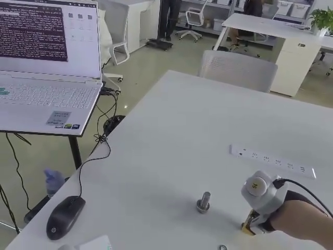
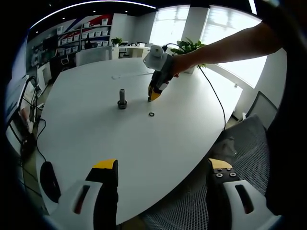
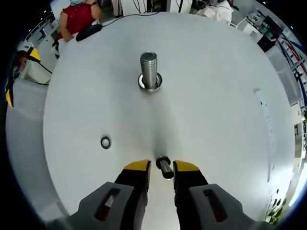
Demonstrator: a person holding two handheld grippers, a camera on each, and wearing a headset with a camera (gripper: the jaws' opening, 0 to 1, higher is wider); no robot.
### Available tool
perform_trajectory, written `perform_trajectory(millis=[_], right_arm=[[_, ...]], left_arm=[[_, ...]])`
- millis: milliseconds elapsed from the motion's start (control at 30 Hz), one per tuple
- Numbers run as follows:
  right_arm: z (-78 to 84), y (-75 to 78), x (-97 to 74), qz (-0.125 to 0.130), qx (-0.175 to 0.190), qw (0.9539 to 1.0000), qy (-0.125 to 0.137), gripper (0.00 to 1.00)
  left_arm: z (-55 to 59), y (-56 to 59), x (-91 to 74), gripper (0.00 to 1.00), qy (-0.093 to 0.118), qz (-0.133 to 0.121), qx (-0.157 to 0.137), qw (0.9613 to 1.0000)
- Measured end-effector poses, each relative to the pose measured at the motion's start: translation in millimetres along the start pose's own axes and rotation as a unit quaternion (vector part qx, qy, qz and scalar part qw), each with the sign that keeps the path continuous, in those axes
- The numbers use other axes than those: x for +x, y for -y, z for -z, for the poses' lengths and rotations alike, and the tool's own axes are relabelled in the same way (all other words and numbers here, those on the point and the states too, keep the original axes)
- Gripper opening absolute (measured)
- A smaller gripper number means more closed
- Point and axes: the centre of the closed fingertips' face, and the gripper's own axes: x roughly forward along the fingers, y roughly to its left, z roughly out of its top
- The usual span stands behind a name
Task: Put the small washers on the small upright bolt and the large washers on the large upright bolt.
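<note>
Pinching the small bolt (image 3: 165, 169) upright on open white worktop (image 3: 220, 96), the right tool (image 3: 161, 165) has the large bolt (image 3: 149, 71) ahead and a washer (image 3: 105, 142) near left. The left tool (image 2: 162, 165) gapes at the worktop's edge beside a mesh chair (image 2: 249, 139).

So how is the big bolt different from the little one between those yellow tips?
The big bolt is thick and bright silver; the little bolt is thin and darker. The big bolt stands upright in the open with a ring round its foot; the little bolt sits between the tips of the right gripper, and I cannot tell whether they pinch it. Both are on the white table.
</note>
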Motion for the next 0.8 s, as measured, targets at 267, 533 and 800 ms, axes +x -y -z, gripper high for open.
perform_trajectory(millis=[267,533,800], right_arm=[[-1.7,0.3,-0.6,0.003,-0.006,1.0,0.0,0.26],[-6.0,0.7,-4.9,0.004,0.001,1.0,0.006,0.26],[-7.8,2.2,-19.3,0.008,0.005,0.9999,0.012,0.26]], left_arm=[[-1.7,-2.1,-2.3,0.75,0.001,-0.005,0.004,1.0],[-0.6,-1.1,-5.8,0.75,0.003,-0.007,0.001,1.0],[-10.7,0.3,-6.6,0.77,0.018,-0.01,0.011,0.9997]])
